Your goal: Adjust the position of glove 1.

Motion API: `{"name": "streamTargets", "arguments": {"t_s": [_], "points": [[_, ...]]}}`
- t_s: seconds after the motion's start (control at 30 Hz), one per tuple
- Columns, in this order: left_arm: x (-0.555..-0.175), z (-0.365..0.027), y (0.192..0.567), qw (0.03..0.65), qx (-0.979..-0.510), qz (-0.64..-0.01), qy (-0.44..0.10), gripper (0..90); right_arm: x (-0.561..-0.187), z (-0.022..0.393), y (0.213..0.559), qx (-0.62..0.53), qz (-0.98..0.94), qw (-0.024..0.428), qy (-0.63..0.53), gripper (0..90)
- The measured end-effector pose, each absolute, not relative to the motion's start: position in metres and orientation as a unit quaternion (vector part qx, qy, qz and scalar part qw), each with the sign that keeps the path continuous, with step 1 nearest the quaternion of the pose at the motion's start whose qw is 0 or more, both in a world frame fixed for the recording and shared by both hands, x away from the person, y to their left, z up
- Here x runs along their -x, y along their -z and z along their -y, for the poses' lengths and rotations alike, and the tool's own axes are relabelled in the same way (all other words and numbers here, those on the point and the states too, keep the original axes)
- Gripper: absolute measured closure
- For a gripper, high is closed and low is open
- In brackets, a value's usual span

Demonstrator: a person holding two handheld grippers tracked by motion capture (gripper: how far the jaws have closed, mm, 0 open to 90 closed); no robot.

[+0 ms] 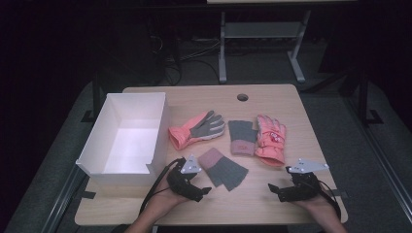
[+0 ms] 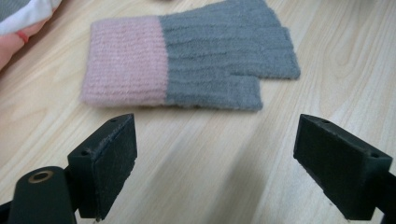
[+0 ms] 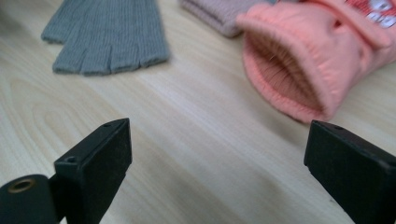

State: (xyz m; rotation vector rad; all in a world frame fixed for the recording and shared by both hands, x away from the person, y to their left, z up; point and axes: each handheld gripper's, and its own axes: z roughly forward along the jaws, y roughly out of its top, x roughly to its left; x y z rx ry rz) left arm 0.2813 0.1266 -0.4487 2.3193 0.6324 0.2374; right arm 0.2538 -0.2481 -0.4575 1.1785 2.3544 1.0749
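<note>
Knit gloves and padded gloves lie spread on our worktop (image 1: 272,204). Nearest our left tongs (image 1: 206,190) is a fingerless knit glove (image 1: 224,169), pink at the cuff and grey over the hand, lying flat. In the left gripper view that same fingerless knit glove (image 2: 196,60) sits just beyond the tips of our black jaws, which stand wide apart with only bare wood between them; nothing is held.

Our right tongs (image 1: 272,187) rest low near the front right of the worktop, jaws also spread wide and empty. Just ahead of them lies a coral padded glove (image 1: 271,140), its cuff end turned toward us. In the right gripper view the open, ribbed cuff of that coral padded glove (image 3: 308,70) faces the camera, a little beyond the jaw on the right side, apart from it.

A second knit glove (image 1: 242,137) lies between the two padded ones, touching the coral padded glove along its side. Farther left lies another coral glove with a grey palm (image 1: 198,130), fingers pointing away to the right. A white open box (image 1: 128,133) stands at the left of the worktop, close beside that glove, and its inside looks bare.
</note>
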Motion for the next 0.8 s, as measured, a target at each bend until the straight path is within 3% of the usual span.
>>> {"name": "streamTargets", "arguments": {"t_s": [0.1,0.27,0.6,0.63,0.67,0.8], "points": [[-0.284,-0.129,0.449,0.348,-0.899,-0.252,-0.08,13.1,-0.255,0.245,0.459,-0.408,-0.824,0.143,-0.367,7.7],[-0.288,-0.13,0.446,0.351,-0.895,-0.265,-0.075,17.0,-0.254,0.242,0.457,-0.404,-0.825,0.134,-0.373,16.9],[-0.295,-0.132,0.436,0.362,-0.885,-0.286,-0.06,56.5,-0.251,0.224,0.448,-0.388,-0.823,0.129,-0.394,52.5],[-0.295,-0.132,0.436,0.362,-0.885,-0.286,-0.06,60.2,-0.251,0.224,0.448,-0.388,-0.823,0.129,-0.394,52.5],[-0.297,-0.131,0.435,0.361,-0.885,-0.287,-0.061,60.2,-0.252,0.223,0.448,-0.385,-0.824,0.13,-0.395,55.5],[-0.303,-0.131,0.432,0.359,-0.887,-0.283,-0.061,83.0,-0.258,0.214,0.446,-0.368,-0.83,0.121,-0.401,73.3]]}}
